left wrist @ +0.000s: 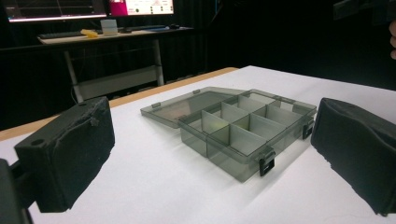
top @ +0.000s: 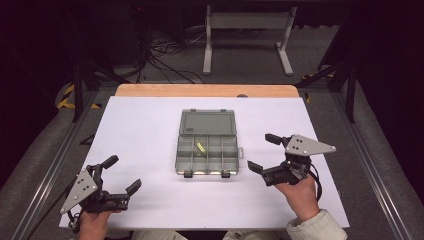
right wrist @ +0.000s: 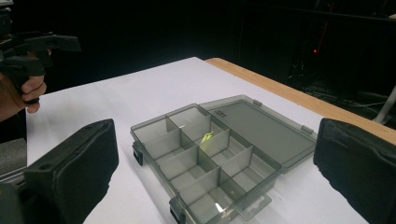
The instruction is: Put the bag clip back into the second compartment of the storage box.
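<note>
White table sheet [top: 150, 130] carries a grey compartment box [top: 207, 155] at centre, lid [top: 208, 122] open flat, small yellow-green item [top: 200, 147] inside. Left gripper [top: 122, 174] and right gripper [top: 262, 152] flank it, jaws spread, empty.

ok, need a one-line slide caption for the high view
Open compartment box lies centred on the white table, flanked by the left hand-held gripper and right hand-held gripper, both open.

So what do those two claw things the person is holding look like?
Each tool, left and right, is black with two chunky padded jaws and a grey three-cornered plate dotted with little holes. A black cable trails from the right one. The person's right sleeve is cream-coloured.
</note>
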Motion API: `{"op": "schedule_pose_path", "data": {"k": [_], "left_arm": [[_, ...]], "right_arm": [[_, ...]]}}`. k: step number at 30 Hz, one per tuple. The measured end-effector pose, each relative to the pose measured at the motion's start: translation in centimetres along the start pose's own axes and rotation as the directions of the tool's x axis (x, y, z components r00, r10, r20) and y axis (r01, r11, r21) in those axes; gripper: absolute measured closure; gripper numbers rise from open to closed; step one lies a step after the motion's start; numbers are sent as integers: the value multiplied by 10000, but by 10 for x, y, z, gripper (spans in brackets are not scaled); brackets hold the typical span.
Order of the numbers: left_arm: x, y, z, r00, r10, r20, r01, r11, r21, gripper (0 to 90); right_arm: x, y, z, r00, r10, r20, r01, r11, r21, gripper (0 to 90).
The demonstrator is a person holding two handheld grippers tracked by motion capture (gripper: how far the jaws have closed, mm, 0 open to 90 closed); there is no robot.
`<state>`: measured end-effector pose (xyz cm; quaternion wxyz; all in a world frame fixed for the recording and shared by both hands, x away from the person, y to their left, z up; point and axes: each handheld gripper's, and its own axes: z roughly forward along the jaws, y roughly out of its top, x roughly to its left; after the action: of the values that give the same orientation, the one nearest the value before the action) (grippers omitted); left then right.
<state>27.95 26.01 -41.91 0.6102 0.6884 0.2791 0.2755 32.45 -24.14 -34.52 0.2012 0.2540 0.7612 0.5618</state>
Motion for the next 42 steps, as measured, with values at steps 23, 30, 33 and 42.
{"op": "schedule_pose_path", "data": {"k": [23, 30, 33, 42], "left_arm": [[5, -1, -2, 9999, 136, -83, -137, 9998, -128, 0], [6, -3, -1, 9998, 196, -12, -196, 9998, -105, 0], [10, -4, 0, 9999, 90, 71, -89, 9999, -111, 0], [12, -5, 1, 9998, 121, 156, -119, 9999, -101, 0]], "right_arm": [[4, -71, -22, 9975, -88, 705, 122, 9988, -478, 7], [1, -92, -21, 9956, 486, 801, -482, 9988, -65, 5], [0, -96, -19, 9959, 406, 804, -416, 9991, 108, 5], [-1, -97, -18, 9959, 285, 863, -291, 9996, 50, 4]]}}
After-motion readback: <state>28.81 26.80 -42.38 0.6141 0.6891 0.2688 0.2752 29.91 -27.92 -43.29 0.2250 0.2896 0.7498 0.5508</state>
